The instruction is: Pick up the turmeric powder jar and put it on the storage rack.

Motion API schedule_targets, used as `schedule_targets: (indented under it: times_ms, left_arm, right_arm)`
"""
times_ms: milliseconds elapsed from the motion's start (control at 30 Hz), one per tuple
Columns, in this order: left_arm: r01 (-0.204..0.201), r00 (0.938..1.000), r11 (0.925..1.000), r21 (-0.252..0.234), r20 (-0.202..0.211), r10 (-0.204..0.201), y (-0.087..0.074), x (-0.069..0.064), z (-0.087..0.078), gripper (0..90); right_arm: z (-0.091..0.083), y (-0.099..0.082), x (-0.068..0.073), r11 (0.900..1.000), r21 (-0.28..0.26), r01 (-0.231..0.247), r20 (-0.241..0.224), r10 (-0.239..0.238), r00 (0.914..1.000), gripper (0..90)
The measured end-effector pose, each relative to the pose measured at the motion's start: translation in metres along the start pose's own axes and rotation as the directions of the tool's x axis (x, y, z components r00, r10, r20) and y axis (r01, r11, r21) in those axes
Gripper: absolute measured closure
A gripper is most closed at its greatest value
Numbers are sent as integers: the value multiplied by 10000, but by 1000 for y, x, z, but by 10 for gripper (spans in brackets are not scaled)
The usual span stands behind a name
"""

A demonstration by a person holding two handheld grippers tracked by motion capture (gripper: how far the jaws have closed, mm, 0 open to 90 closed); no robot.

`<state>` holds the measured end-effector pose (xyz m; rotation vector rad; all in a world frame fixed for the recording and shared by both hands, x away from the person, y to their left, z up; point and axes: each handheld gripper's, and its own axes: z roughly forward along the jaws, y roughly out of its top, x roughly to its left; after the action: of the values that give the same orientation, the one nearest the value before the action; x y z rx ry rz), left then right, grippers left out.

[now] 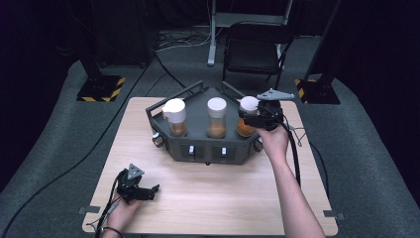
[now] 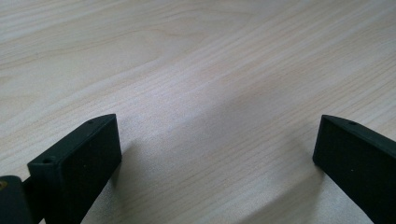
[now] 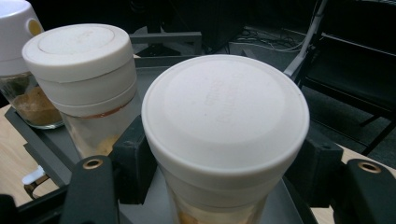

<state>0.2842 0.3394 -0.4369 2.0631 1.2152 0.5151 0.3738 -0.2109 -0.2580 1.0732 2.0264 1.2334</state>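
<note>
A dark grey rack (image 1: 198, 147) at the back of the wooden table (image 1: 218, 198) holds three clear spice jars with white lids. My right gripper (image 1: 250, 120) is shut on the right jar (image 1: 248, 103), which holds orange powder. In the right gripper view its black pads (image 3: 133, 163) press both sides of that jar (image 3: 225, 112) just under the lid. The middle jar (image 1: 216, 116) (image 3: 81, 70) and the left jar with a spout lid (image 1: 175, 116) (image 3: 18, 42) stand in the rack. My left gripper (image 1: 148, 192) (image 2: 215, 154) rests open on the table's front left, nothing between its fingers (image 2: 79, 163).
Behind the table stands a black chair (image 1: 255, 49). Stand bases with yellow-black stripes (image 1: 101, 88) sit on the grey floor at both back corners. Cables run across the floor on the left. Bare wood lies between the rack and the front edge.
</note>
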Motion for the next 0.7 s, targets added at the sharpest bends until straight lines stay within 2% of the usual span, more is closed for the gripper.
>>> schedule_targets:
  times_ms: [567,700]
  left_arm:
    - [-3,10000,10000,0,1,3,0,0,0,5]
    - [-5,10000,10000,1,1,5,0,0,0,5]
  right_arm:
    - [6,3,-12,9988,316,-387,-193,393,9990,328]
    - [6,3,-14,9983,404,-414,-211,423,9989,288]
